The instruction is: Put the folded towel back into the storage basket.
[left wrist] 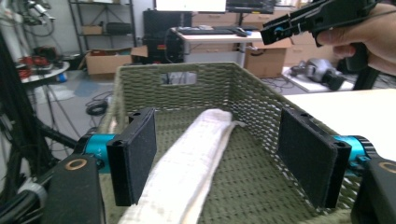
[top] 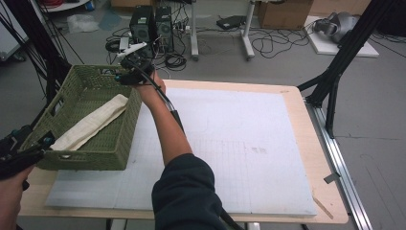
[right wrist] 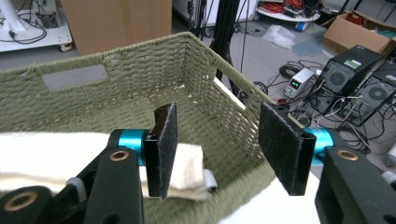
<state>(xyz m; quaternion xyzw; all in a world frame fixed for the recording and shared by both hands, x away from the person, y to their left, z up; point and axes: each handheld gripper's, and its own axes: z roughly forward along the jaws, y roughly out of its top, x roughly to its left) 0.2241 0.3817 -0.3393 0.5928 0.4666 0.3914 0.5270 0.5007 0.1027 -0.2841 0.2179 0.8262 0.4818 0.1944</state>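
A green woven basket (top: 103,160) stands on the table's left side, and a cream rolled towel (top: 93,122) lies diagonally in it. My right gripper (top: 123,71) hovers open over the basket's far right corner. My left gripper (top: 40,146) is open at the basket's near left corner. In the left gripper view the open left gripper (left wrist: 219,122) frames the towel (left wrist: 196,154) inside the basket (left wrist: 261,98), with the right gripper (left wrist: 280,30) above the far rim. In the right gripper view the open right gripper (right wrist: 219,116) hangs over the basket's inside (right wrist: 116,79), with the towel's end (right wrist: 56,154) at lower left.
A white foam board (top: 239,143) covers most of the wooden table (top: 328,201). Beyond the far edge, computer towers (top: 153,24) and cables sit on the floor. Black frame posts (top: 335,72) rise at the right.
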